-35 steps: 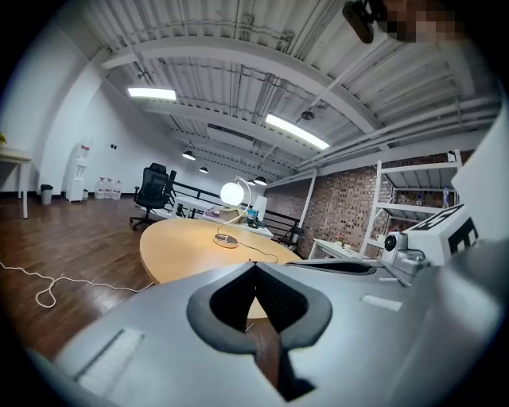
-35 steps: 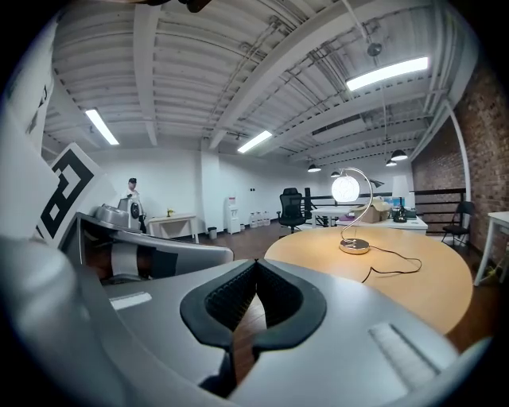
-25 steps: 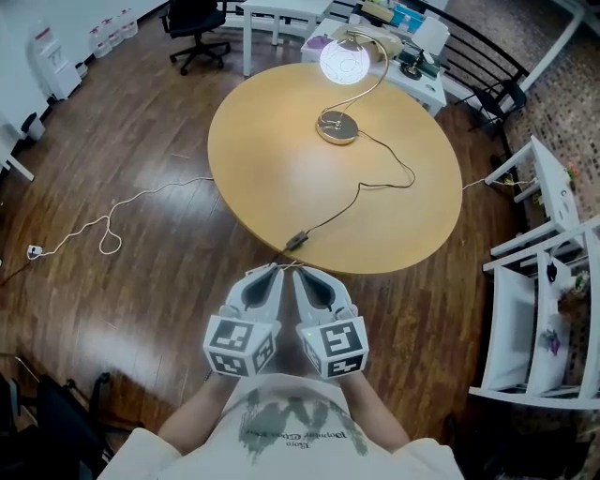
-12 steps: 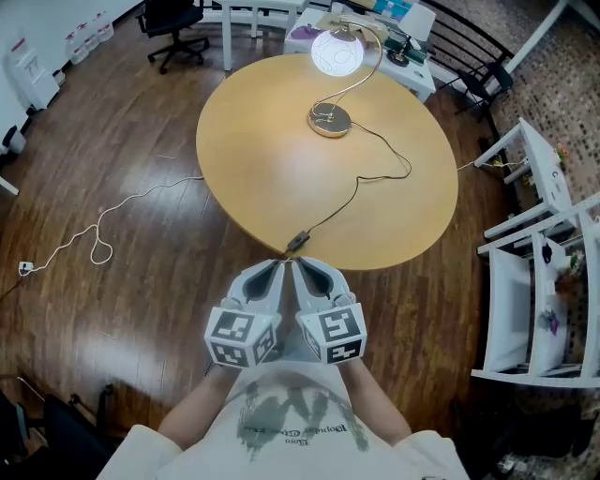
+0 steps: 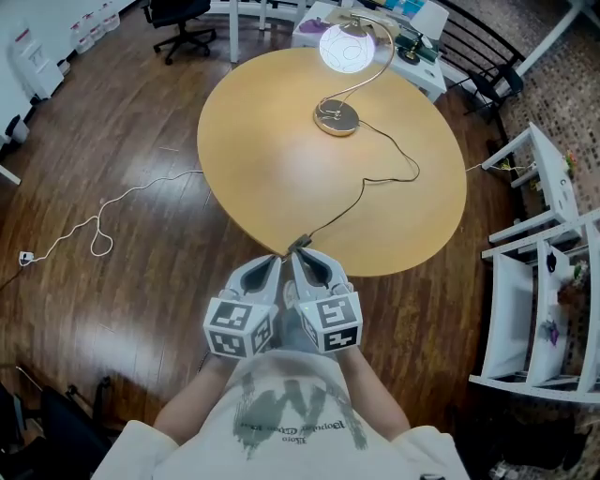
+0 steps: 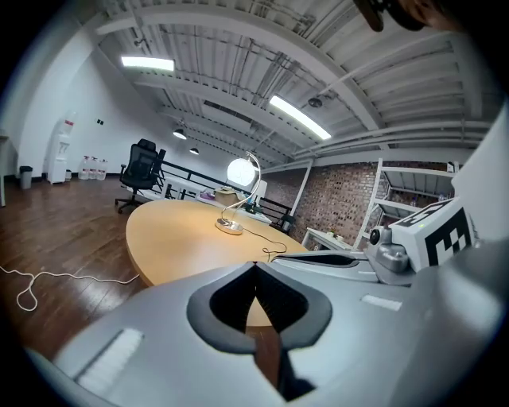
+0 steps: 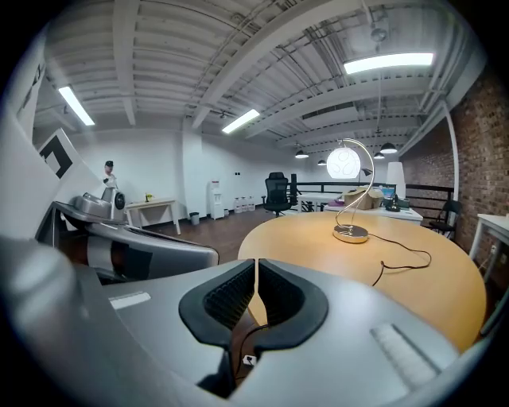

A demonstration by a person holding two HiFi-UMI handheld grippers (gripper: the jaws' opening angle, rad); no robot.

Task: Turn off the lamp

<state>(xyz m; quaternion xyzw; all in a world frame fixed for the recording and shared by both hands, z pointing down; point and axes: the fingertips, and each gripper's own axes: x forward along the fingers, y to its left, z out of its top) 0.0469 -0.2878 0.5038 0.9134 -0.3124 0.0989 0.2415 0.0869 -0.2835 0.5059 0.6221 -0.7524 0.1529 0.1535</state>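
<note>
A lit lamp (image 5: 344, 49) with a round glowing head, a curved gold stem and a gold base (image 5: 337, 120) stands at the far side of the round wooden table (image 5: 272, 150). Its black cord (image 5: 375, 187) snakes across the top to an inline switch (image 5: 299, 244) at the near edge. My left gripper (image 5: 272, 264) and right gripper (image 5: 302, 260) hang side by side just short of that edge, both shut and empty. The lamp (image 6: 240, 173) shows far ahead in the left gripper view, and the lamp (image 7: 344, 163) likewise in the right gripper view.
A white cable (image 5: 103, 220) lies on the wood floor at left. White shelving (image 5: 544, 291) stands at right, a black railing (image 5: 478, 56) behind the table. An office chair (image 5: 178, 19) and white desks (image 5: 412, 56) sit at the back.
The view has shifted slightly toward the table, so both grippers now sit nearer its front edge and the inline switch. The lamp stays lit.
</note>
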